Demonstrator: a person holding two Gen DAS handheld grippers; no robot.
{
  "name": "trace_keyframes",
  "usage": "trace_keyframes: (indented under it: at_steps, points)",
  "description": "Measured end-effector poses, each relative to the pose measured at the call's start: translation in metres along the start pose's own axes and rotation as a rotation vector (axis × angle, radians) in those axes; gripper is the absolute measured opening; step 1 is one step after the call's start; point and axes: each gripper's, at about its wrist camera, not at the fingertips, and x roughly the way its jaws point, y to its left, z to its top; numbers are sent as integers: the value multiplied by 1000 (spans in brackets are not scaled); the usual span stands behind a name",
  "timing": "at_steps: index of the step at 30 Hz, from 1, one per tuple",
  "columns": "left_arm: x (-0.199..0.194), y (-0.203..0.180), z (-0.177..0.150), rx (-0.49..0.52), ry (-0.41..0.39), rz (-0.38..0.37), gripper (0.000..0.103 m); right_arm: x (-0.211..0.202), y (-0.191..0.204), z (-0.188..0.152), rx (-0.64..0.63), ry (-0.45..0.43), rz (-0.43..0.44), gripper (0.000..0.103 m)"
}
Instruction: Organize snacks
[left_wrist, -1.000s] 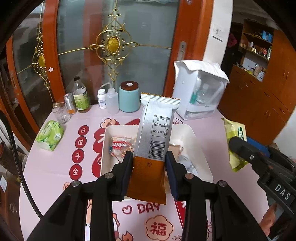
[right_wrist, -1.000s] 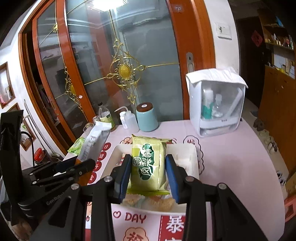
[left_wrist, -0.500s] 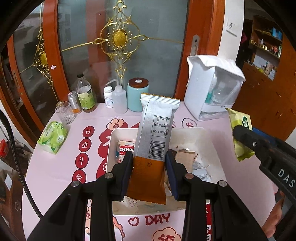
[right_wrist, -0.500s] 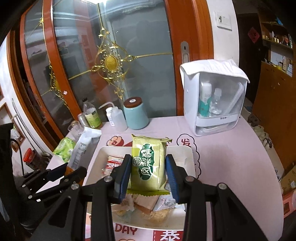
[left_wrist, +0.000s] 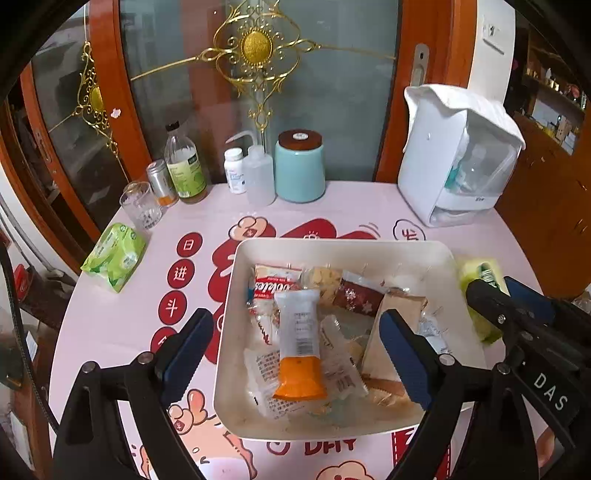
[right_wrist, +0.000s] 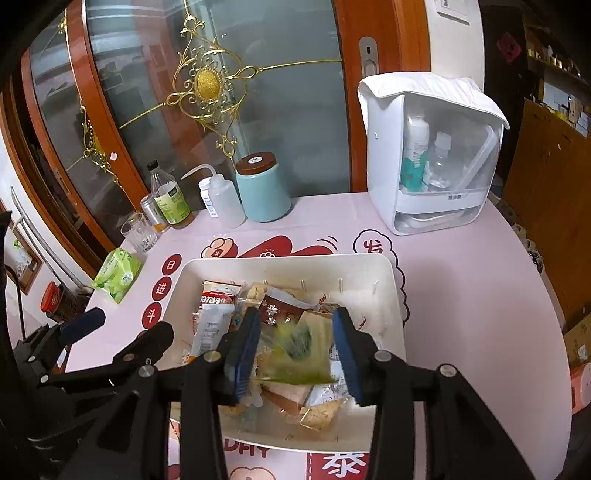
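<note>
The left gripper hovers over the white tray with its 2 fingers spread wide and holding nothing. Directly below the gap, the silver-and-orange snack pack lies flat on top of the pile in the tray.

The right gripper also has its fingers apart. Between them sits the green snack pack, motion-blurred; it appears to be loose and dropping into the tray, but contact with the finger pads cannot be ruled out.

Handling notes:
- Both packs are light, pillow-shaped film pouches with crimped end seals. The film is smooth and slippery, and the contents are probably brittle.
- Take hold across the narrow width at mid-body with modest pressure. Avoid the end seals, which fold and slide.
- The other wrapped snacks in the tray are soft, loosely stacked and overlapping, so any item set on top may shift.

The tray is rigid, smooth plastic with rounded corners and raised walls. It rests on the pink printed cloth covering the worktop, a glossy surface. A green tissue pack lies well apart to the left.
</note>
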Motion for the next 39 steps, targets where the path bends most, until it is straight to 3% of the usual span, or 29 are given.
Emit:
trace_keyframes:
  at_steps: [5,19,39]
  points:
    - [-6,3,-2,-11,-2,11,91,-5,1,-2,-4,-8,-7,56]
    - [-42,9,-19,-25,-14,37,91,-42,13,-25,-8,-26,3,56]
    - [-129,8,-97,7,-12,48,91,-118,28,-105,-8,-3,10,56]
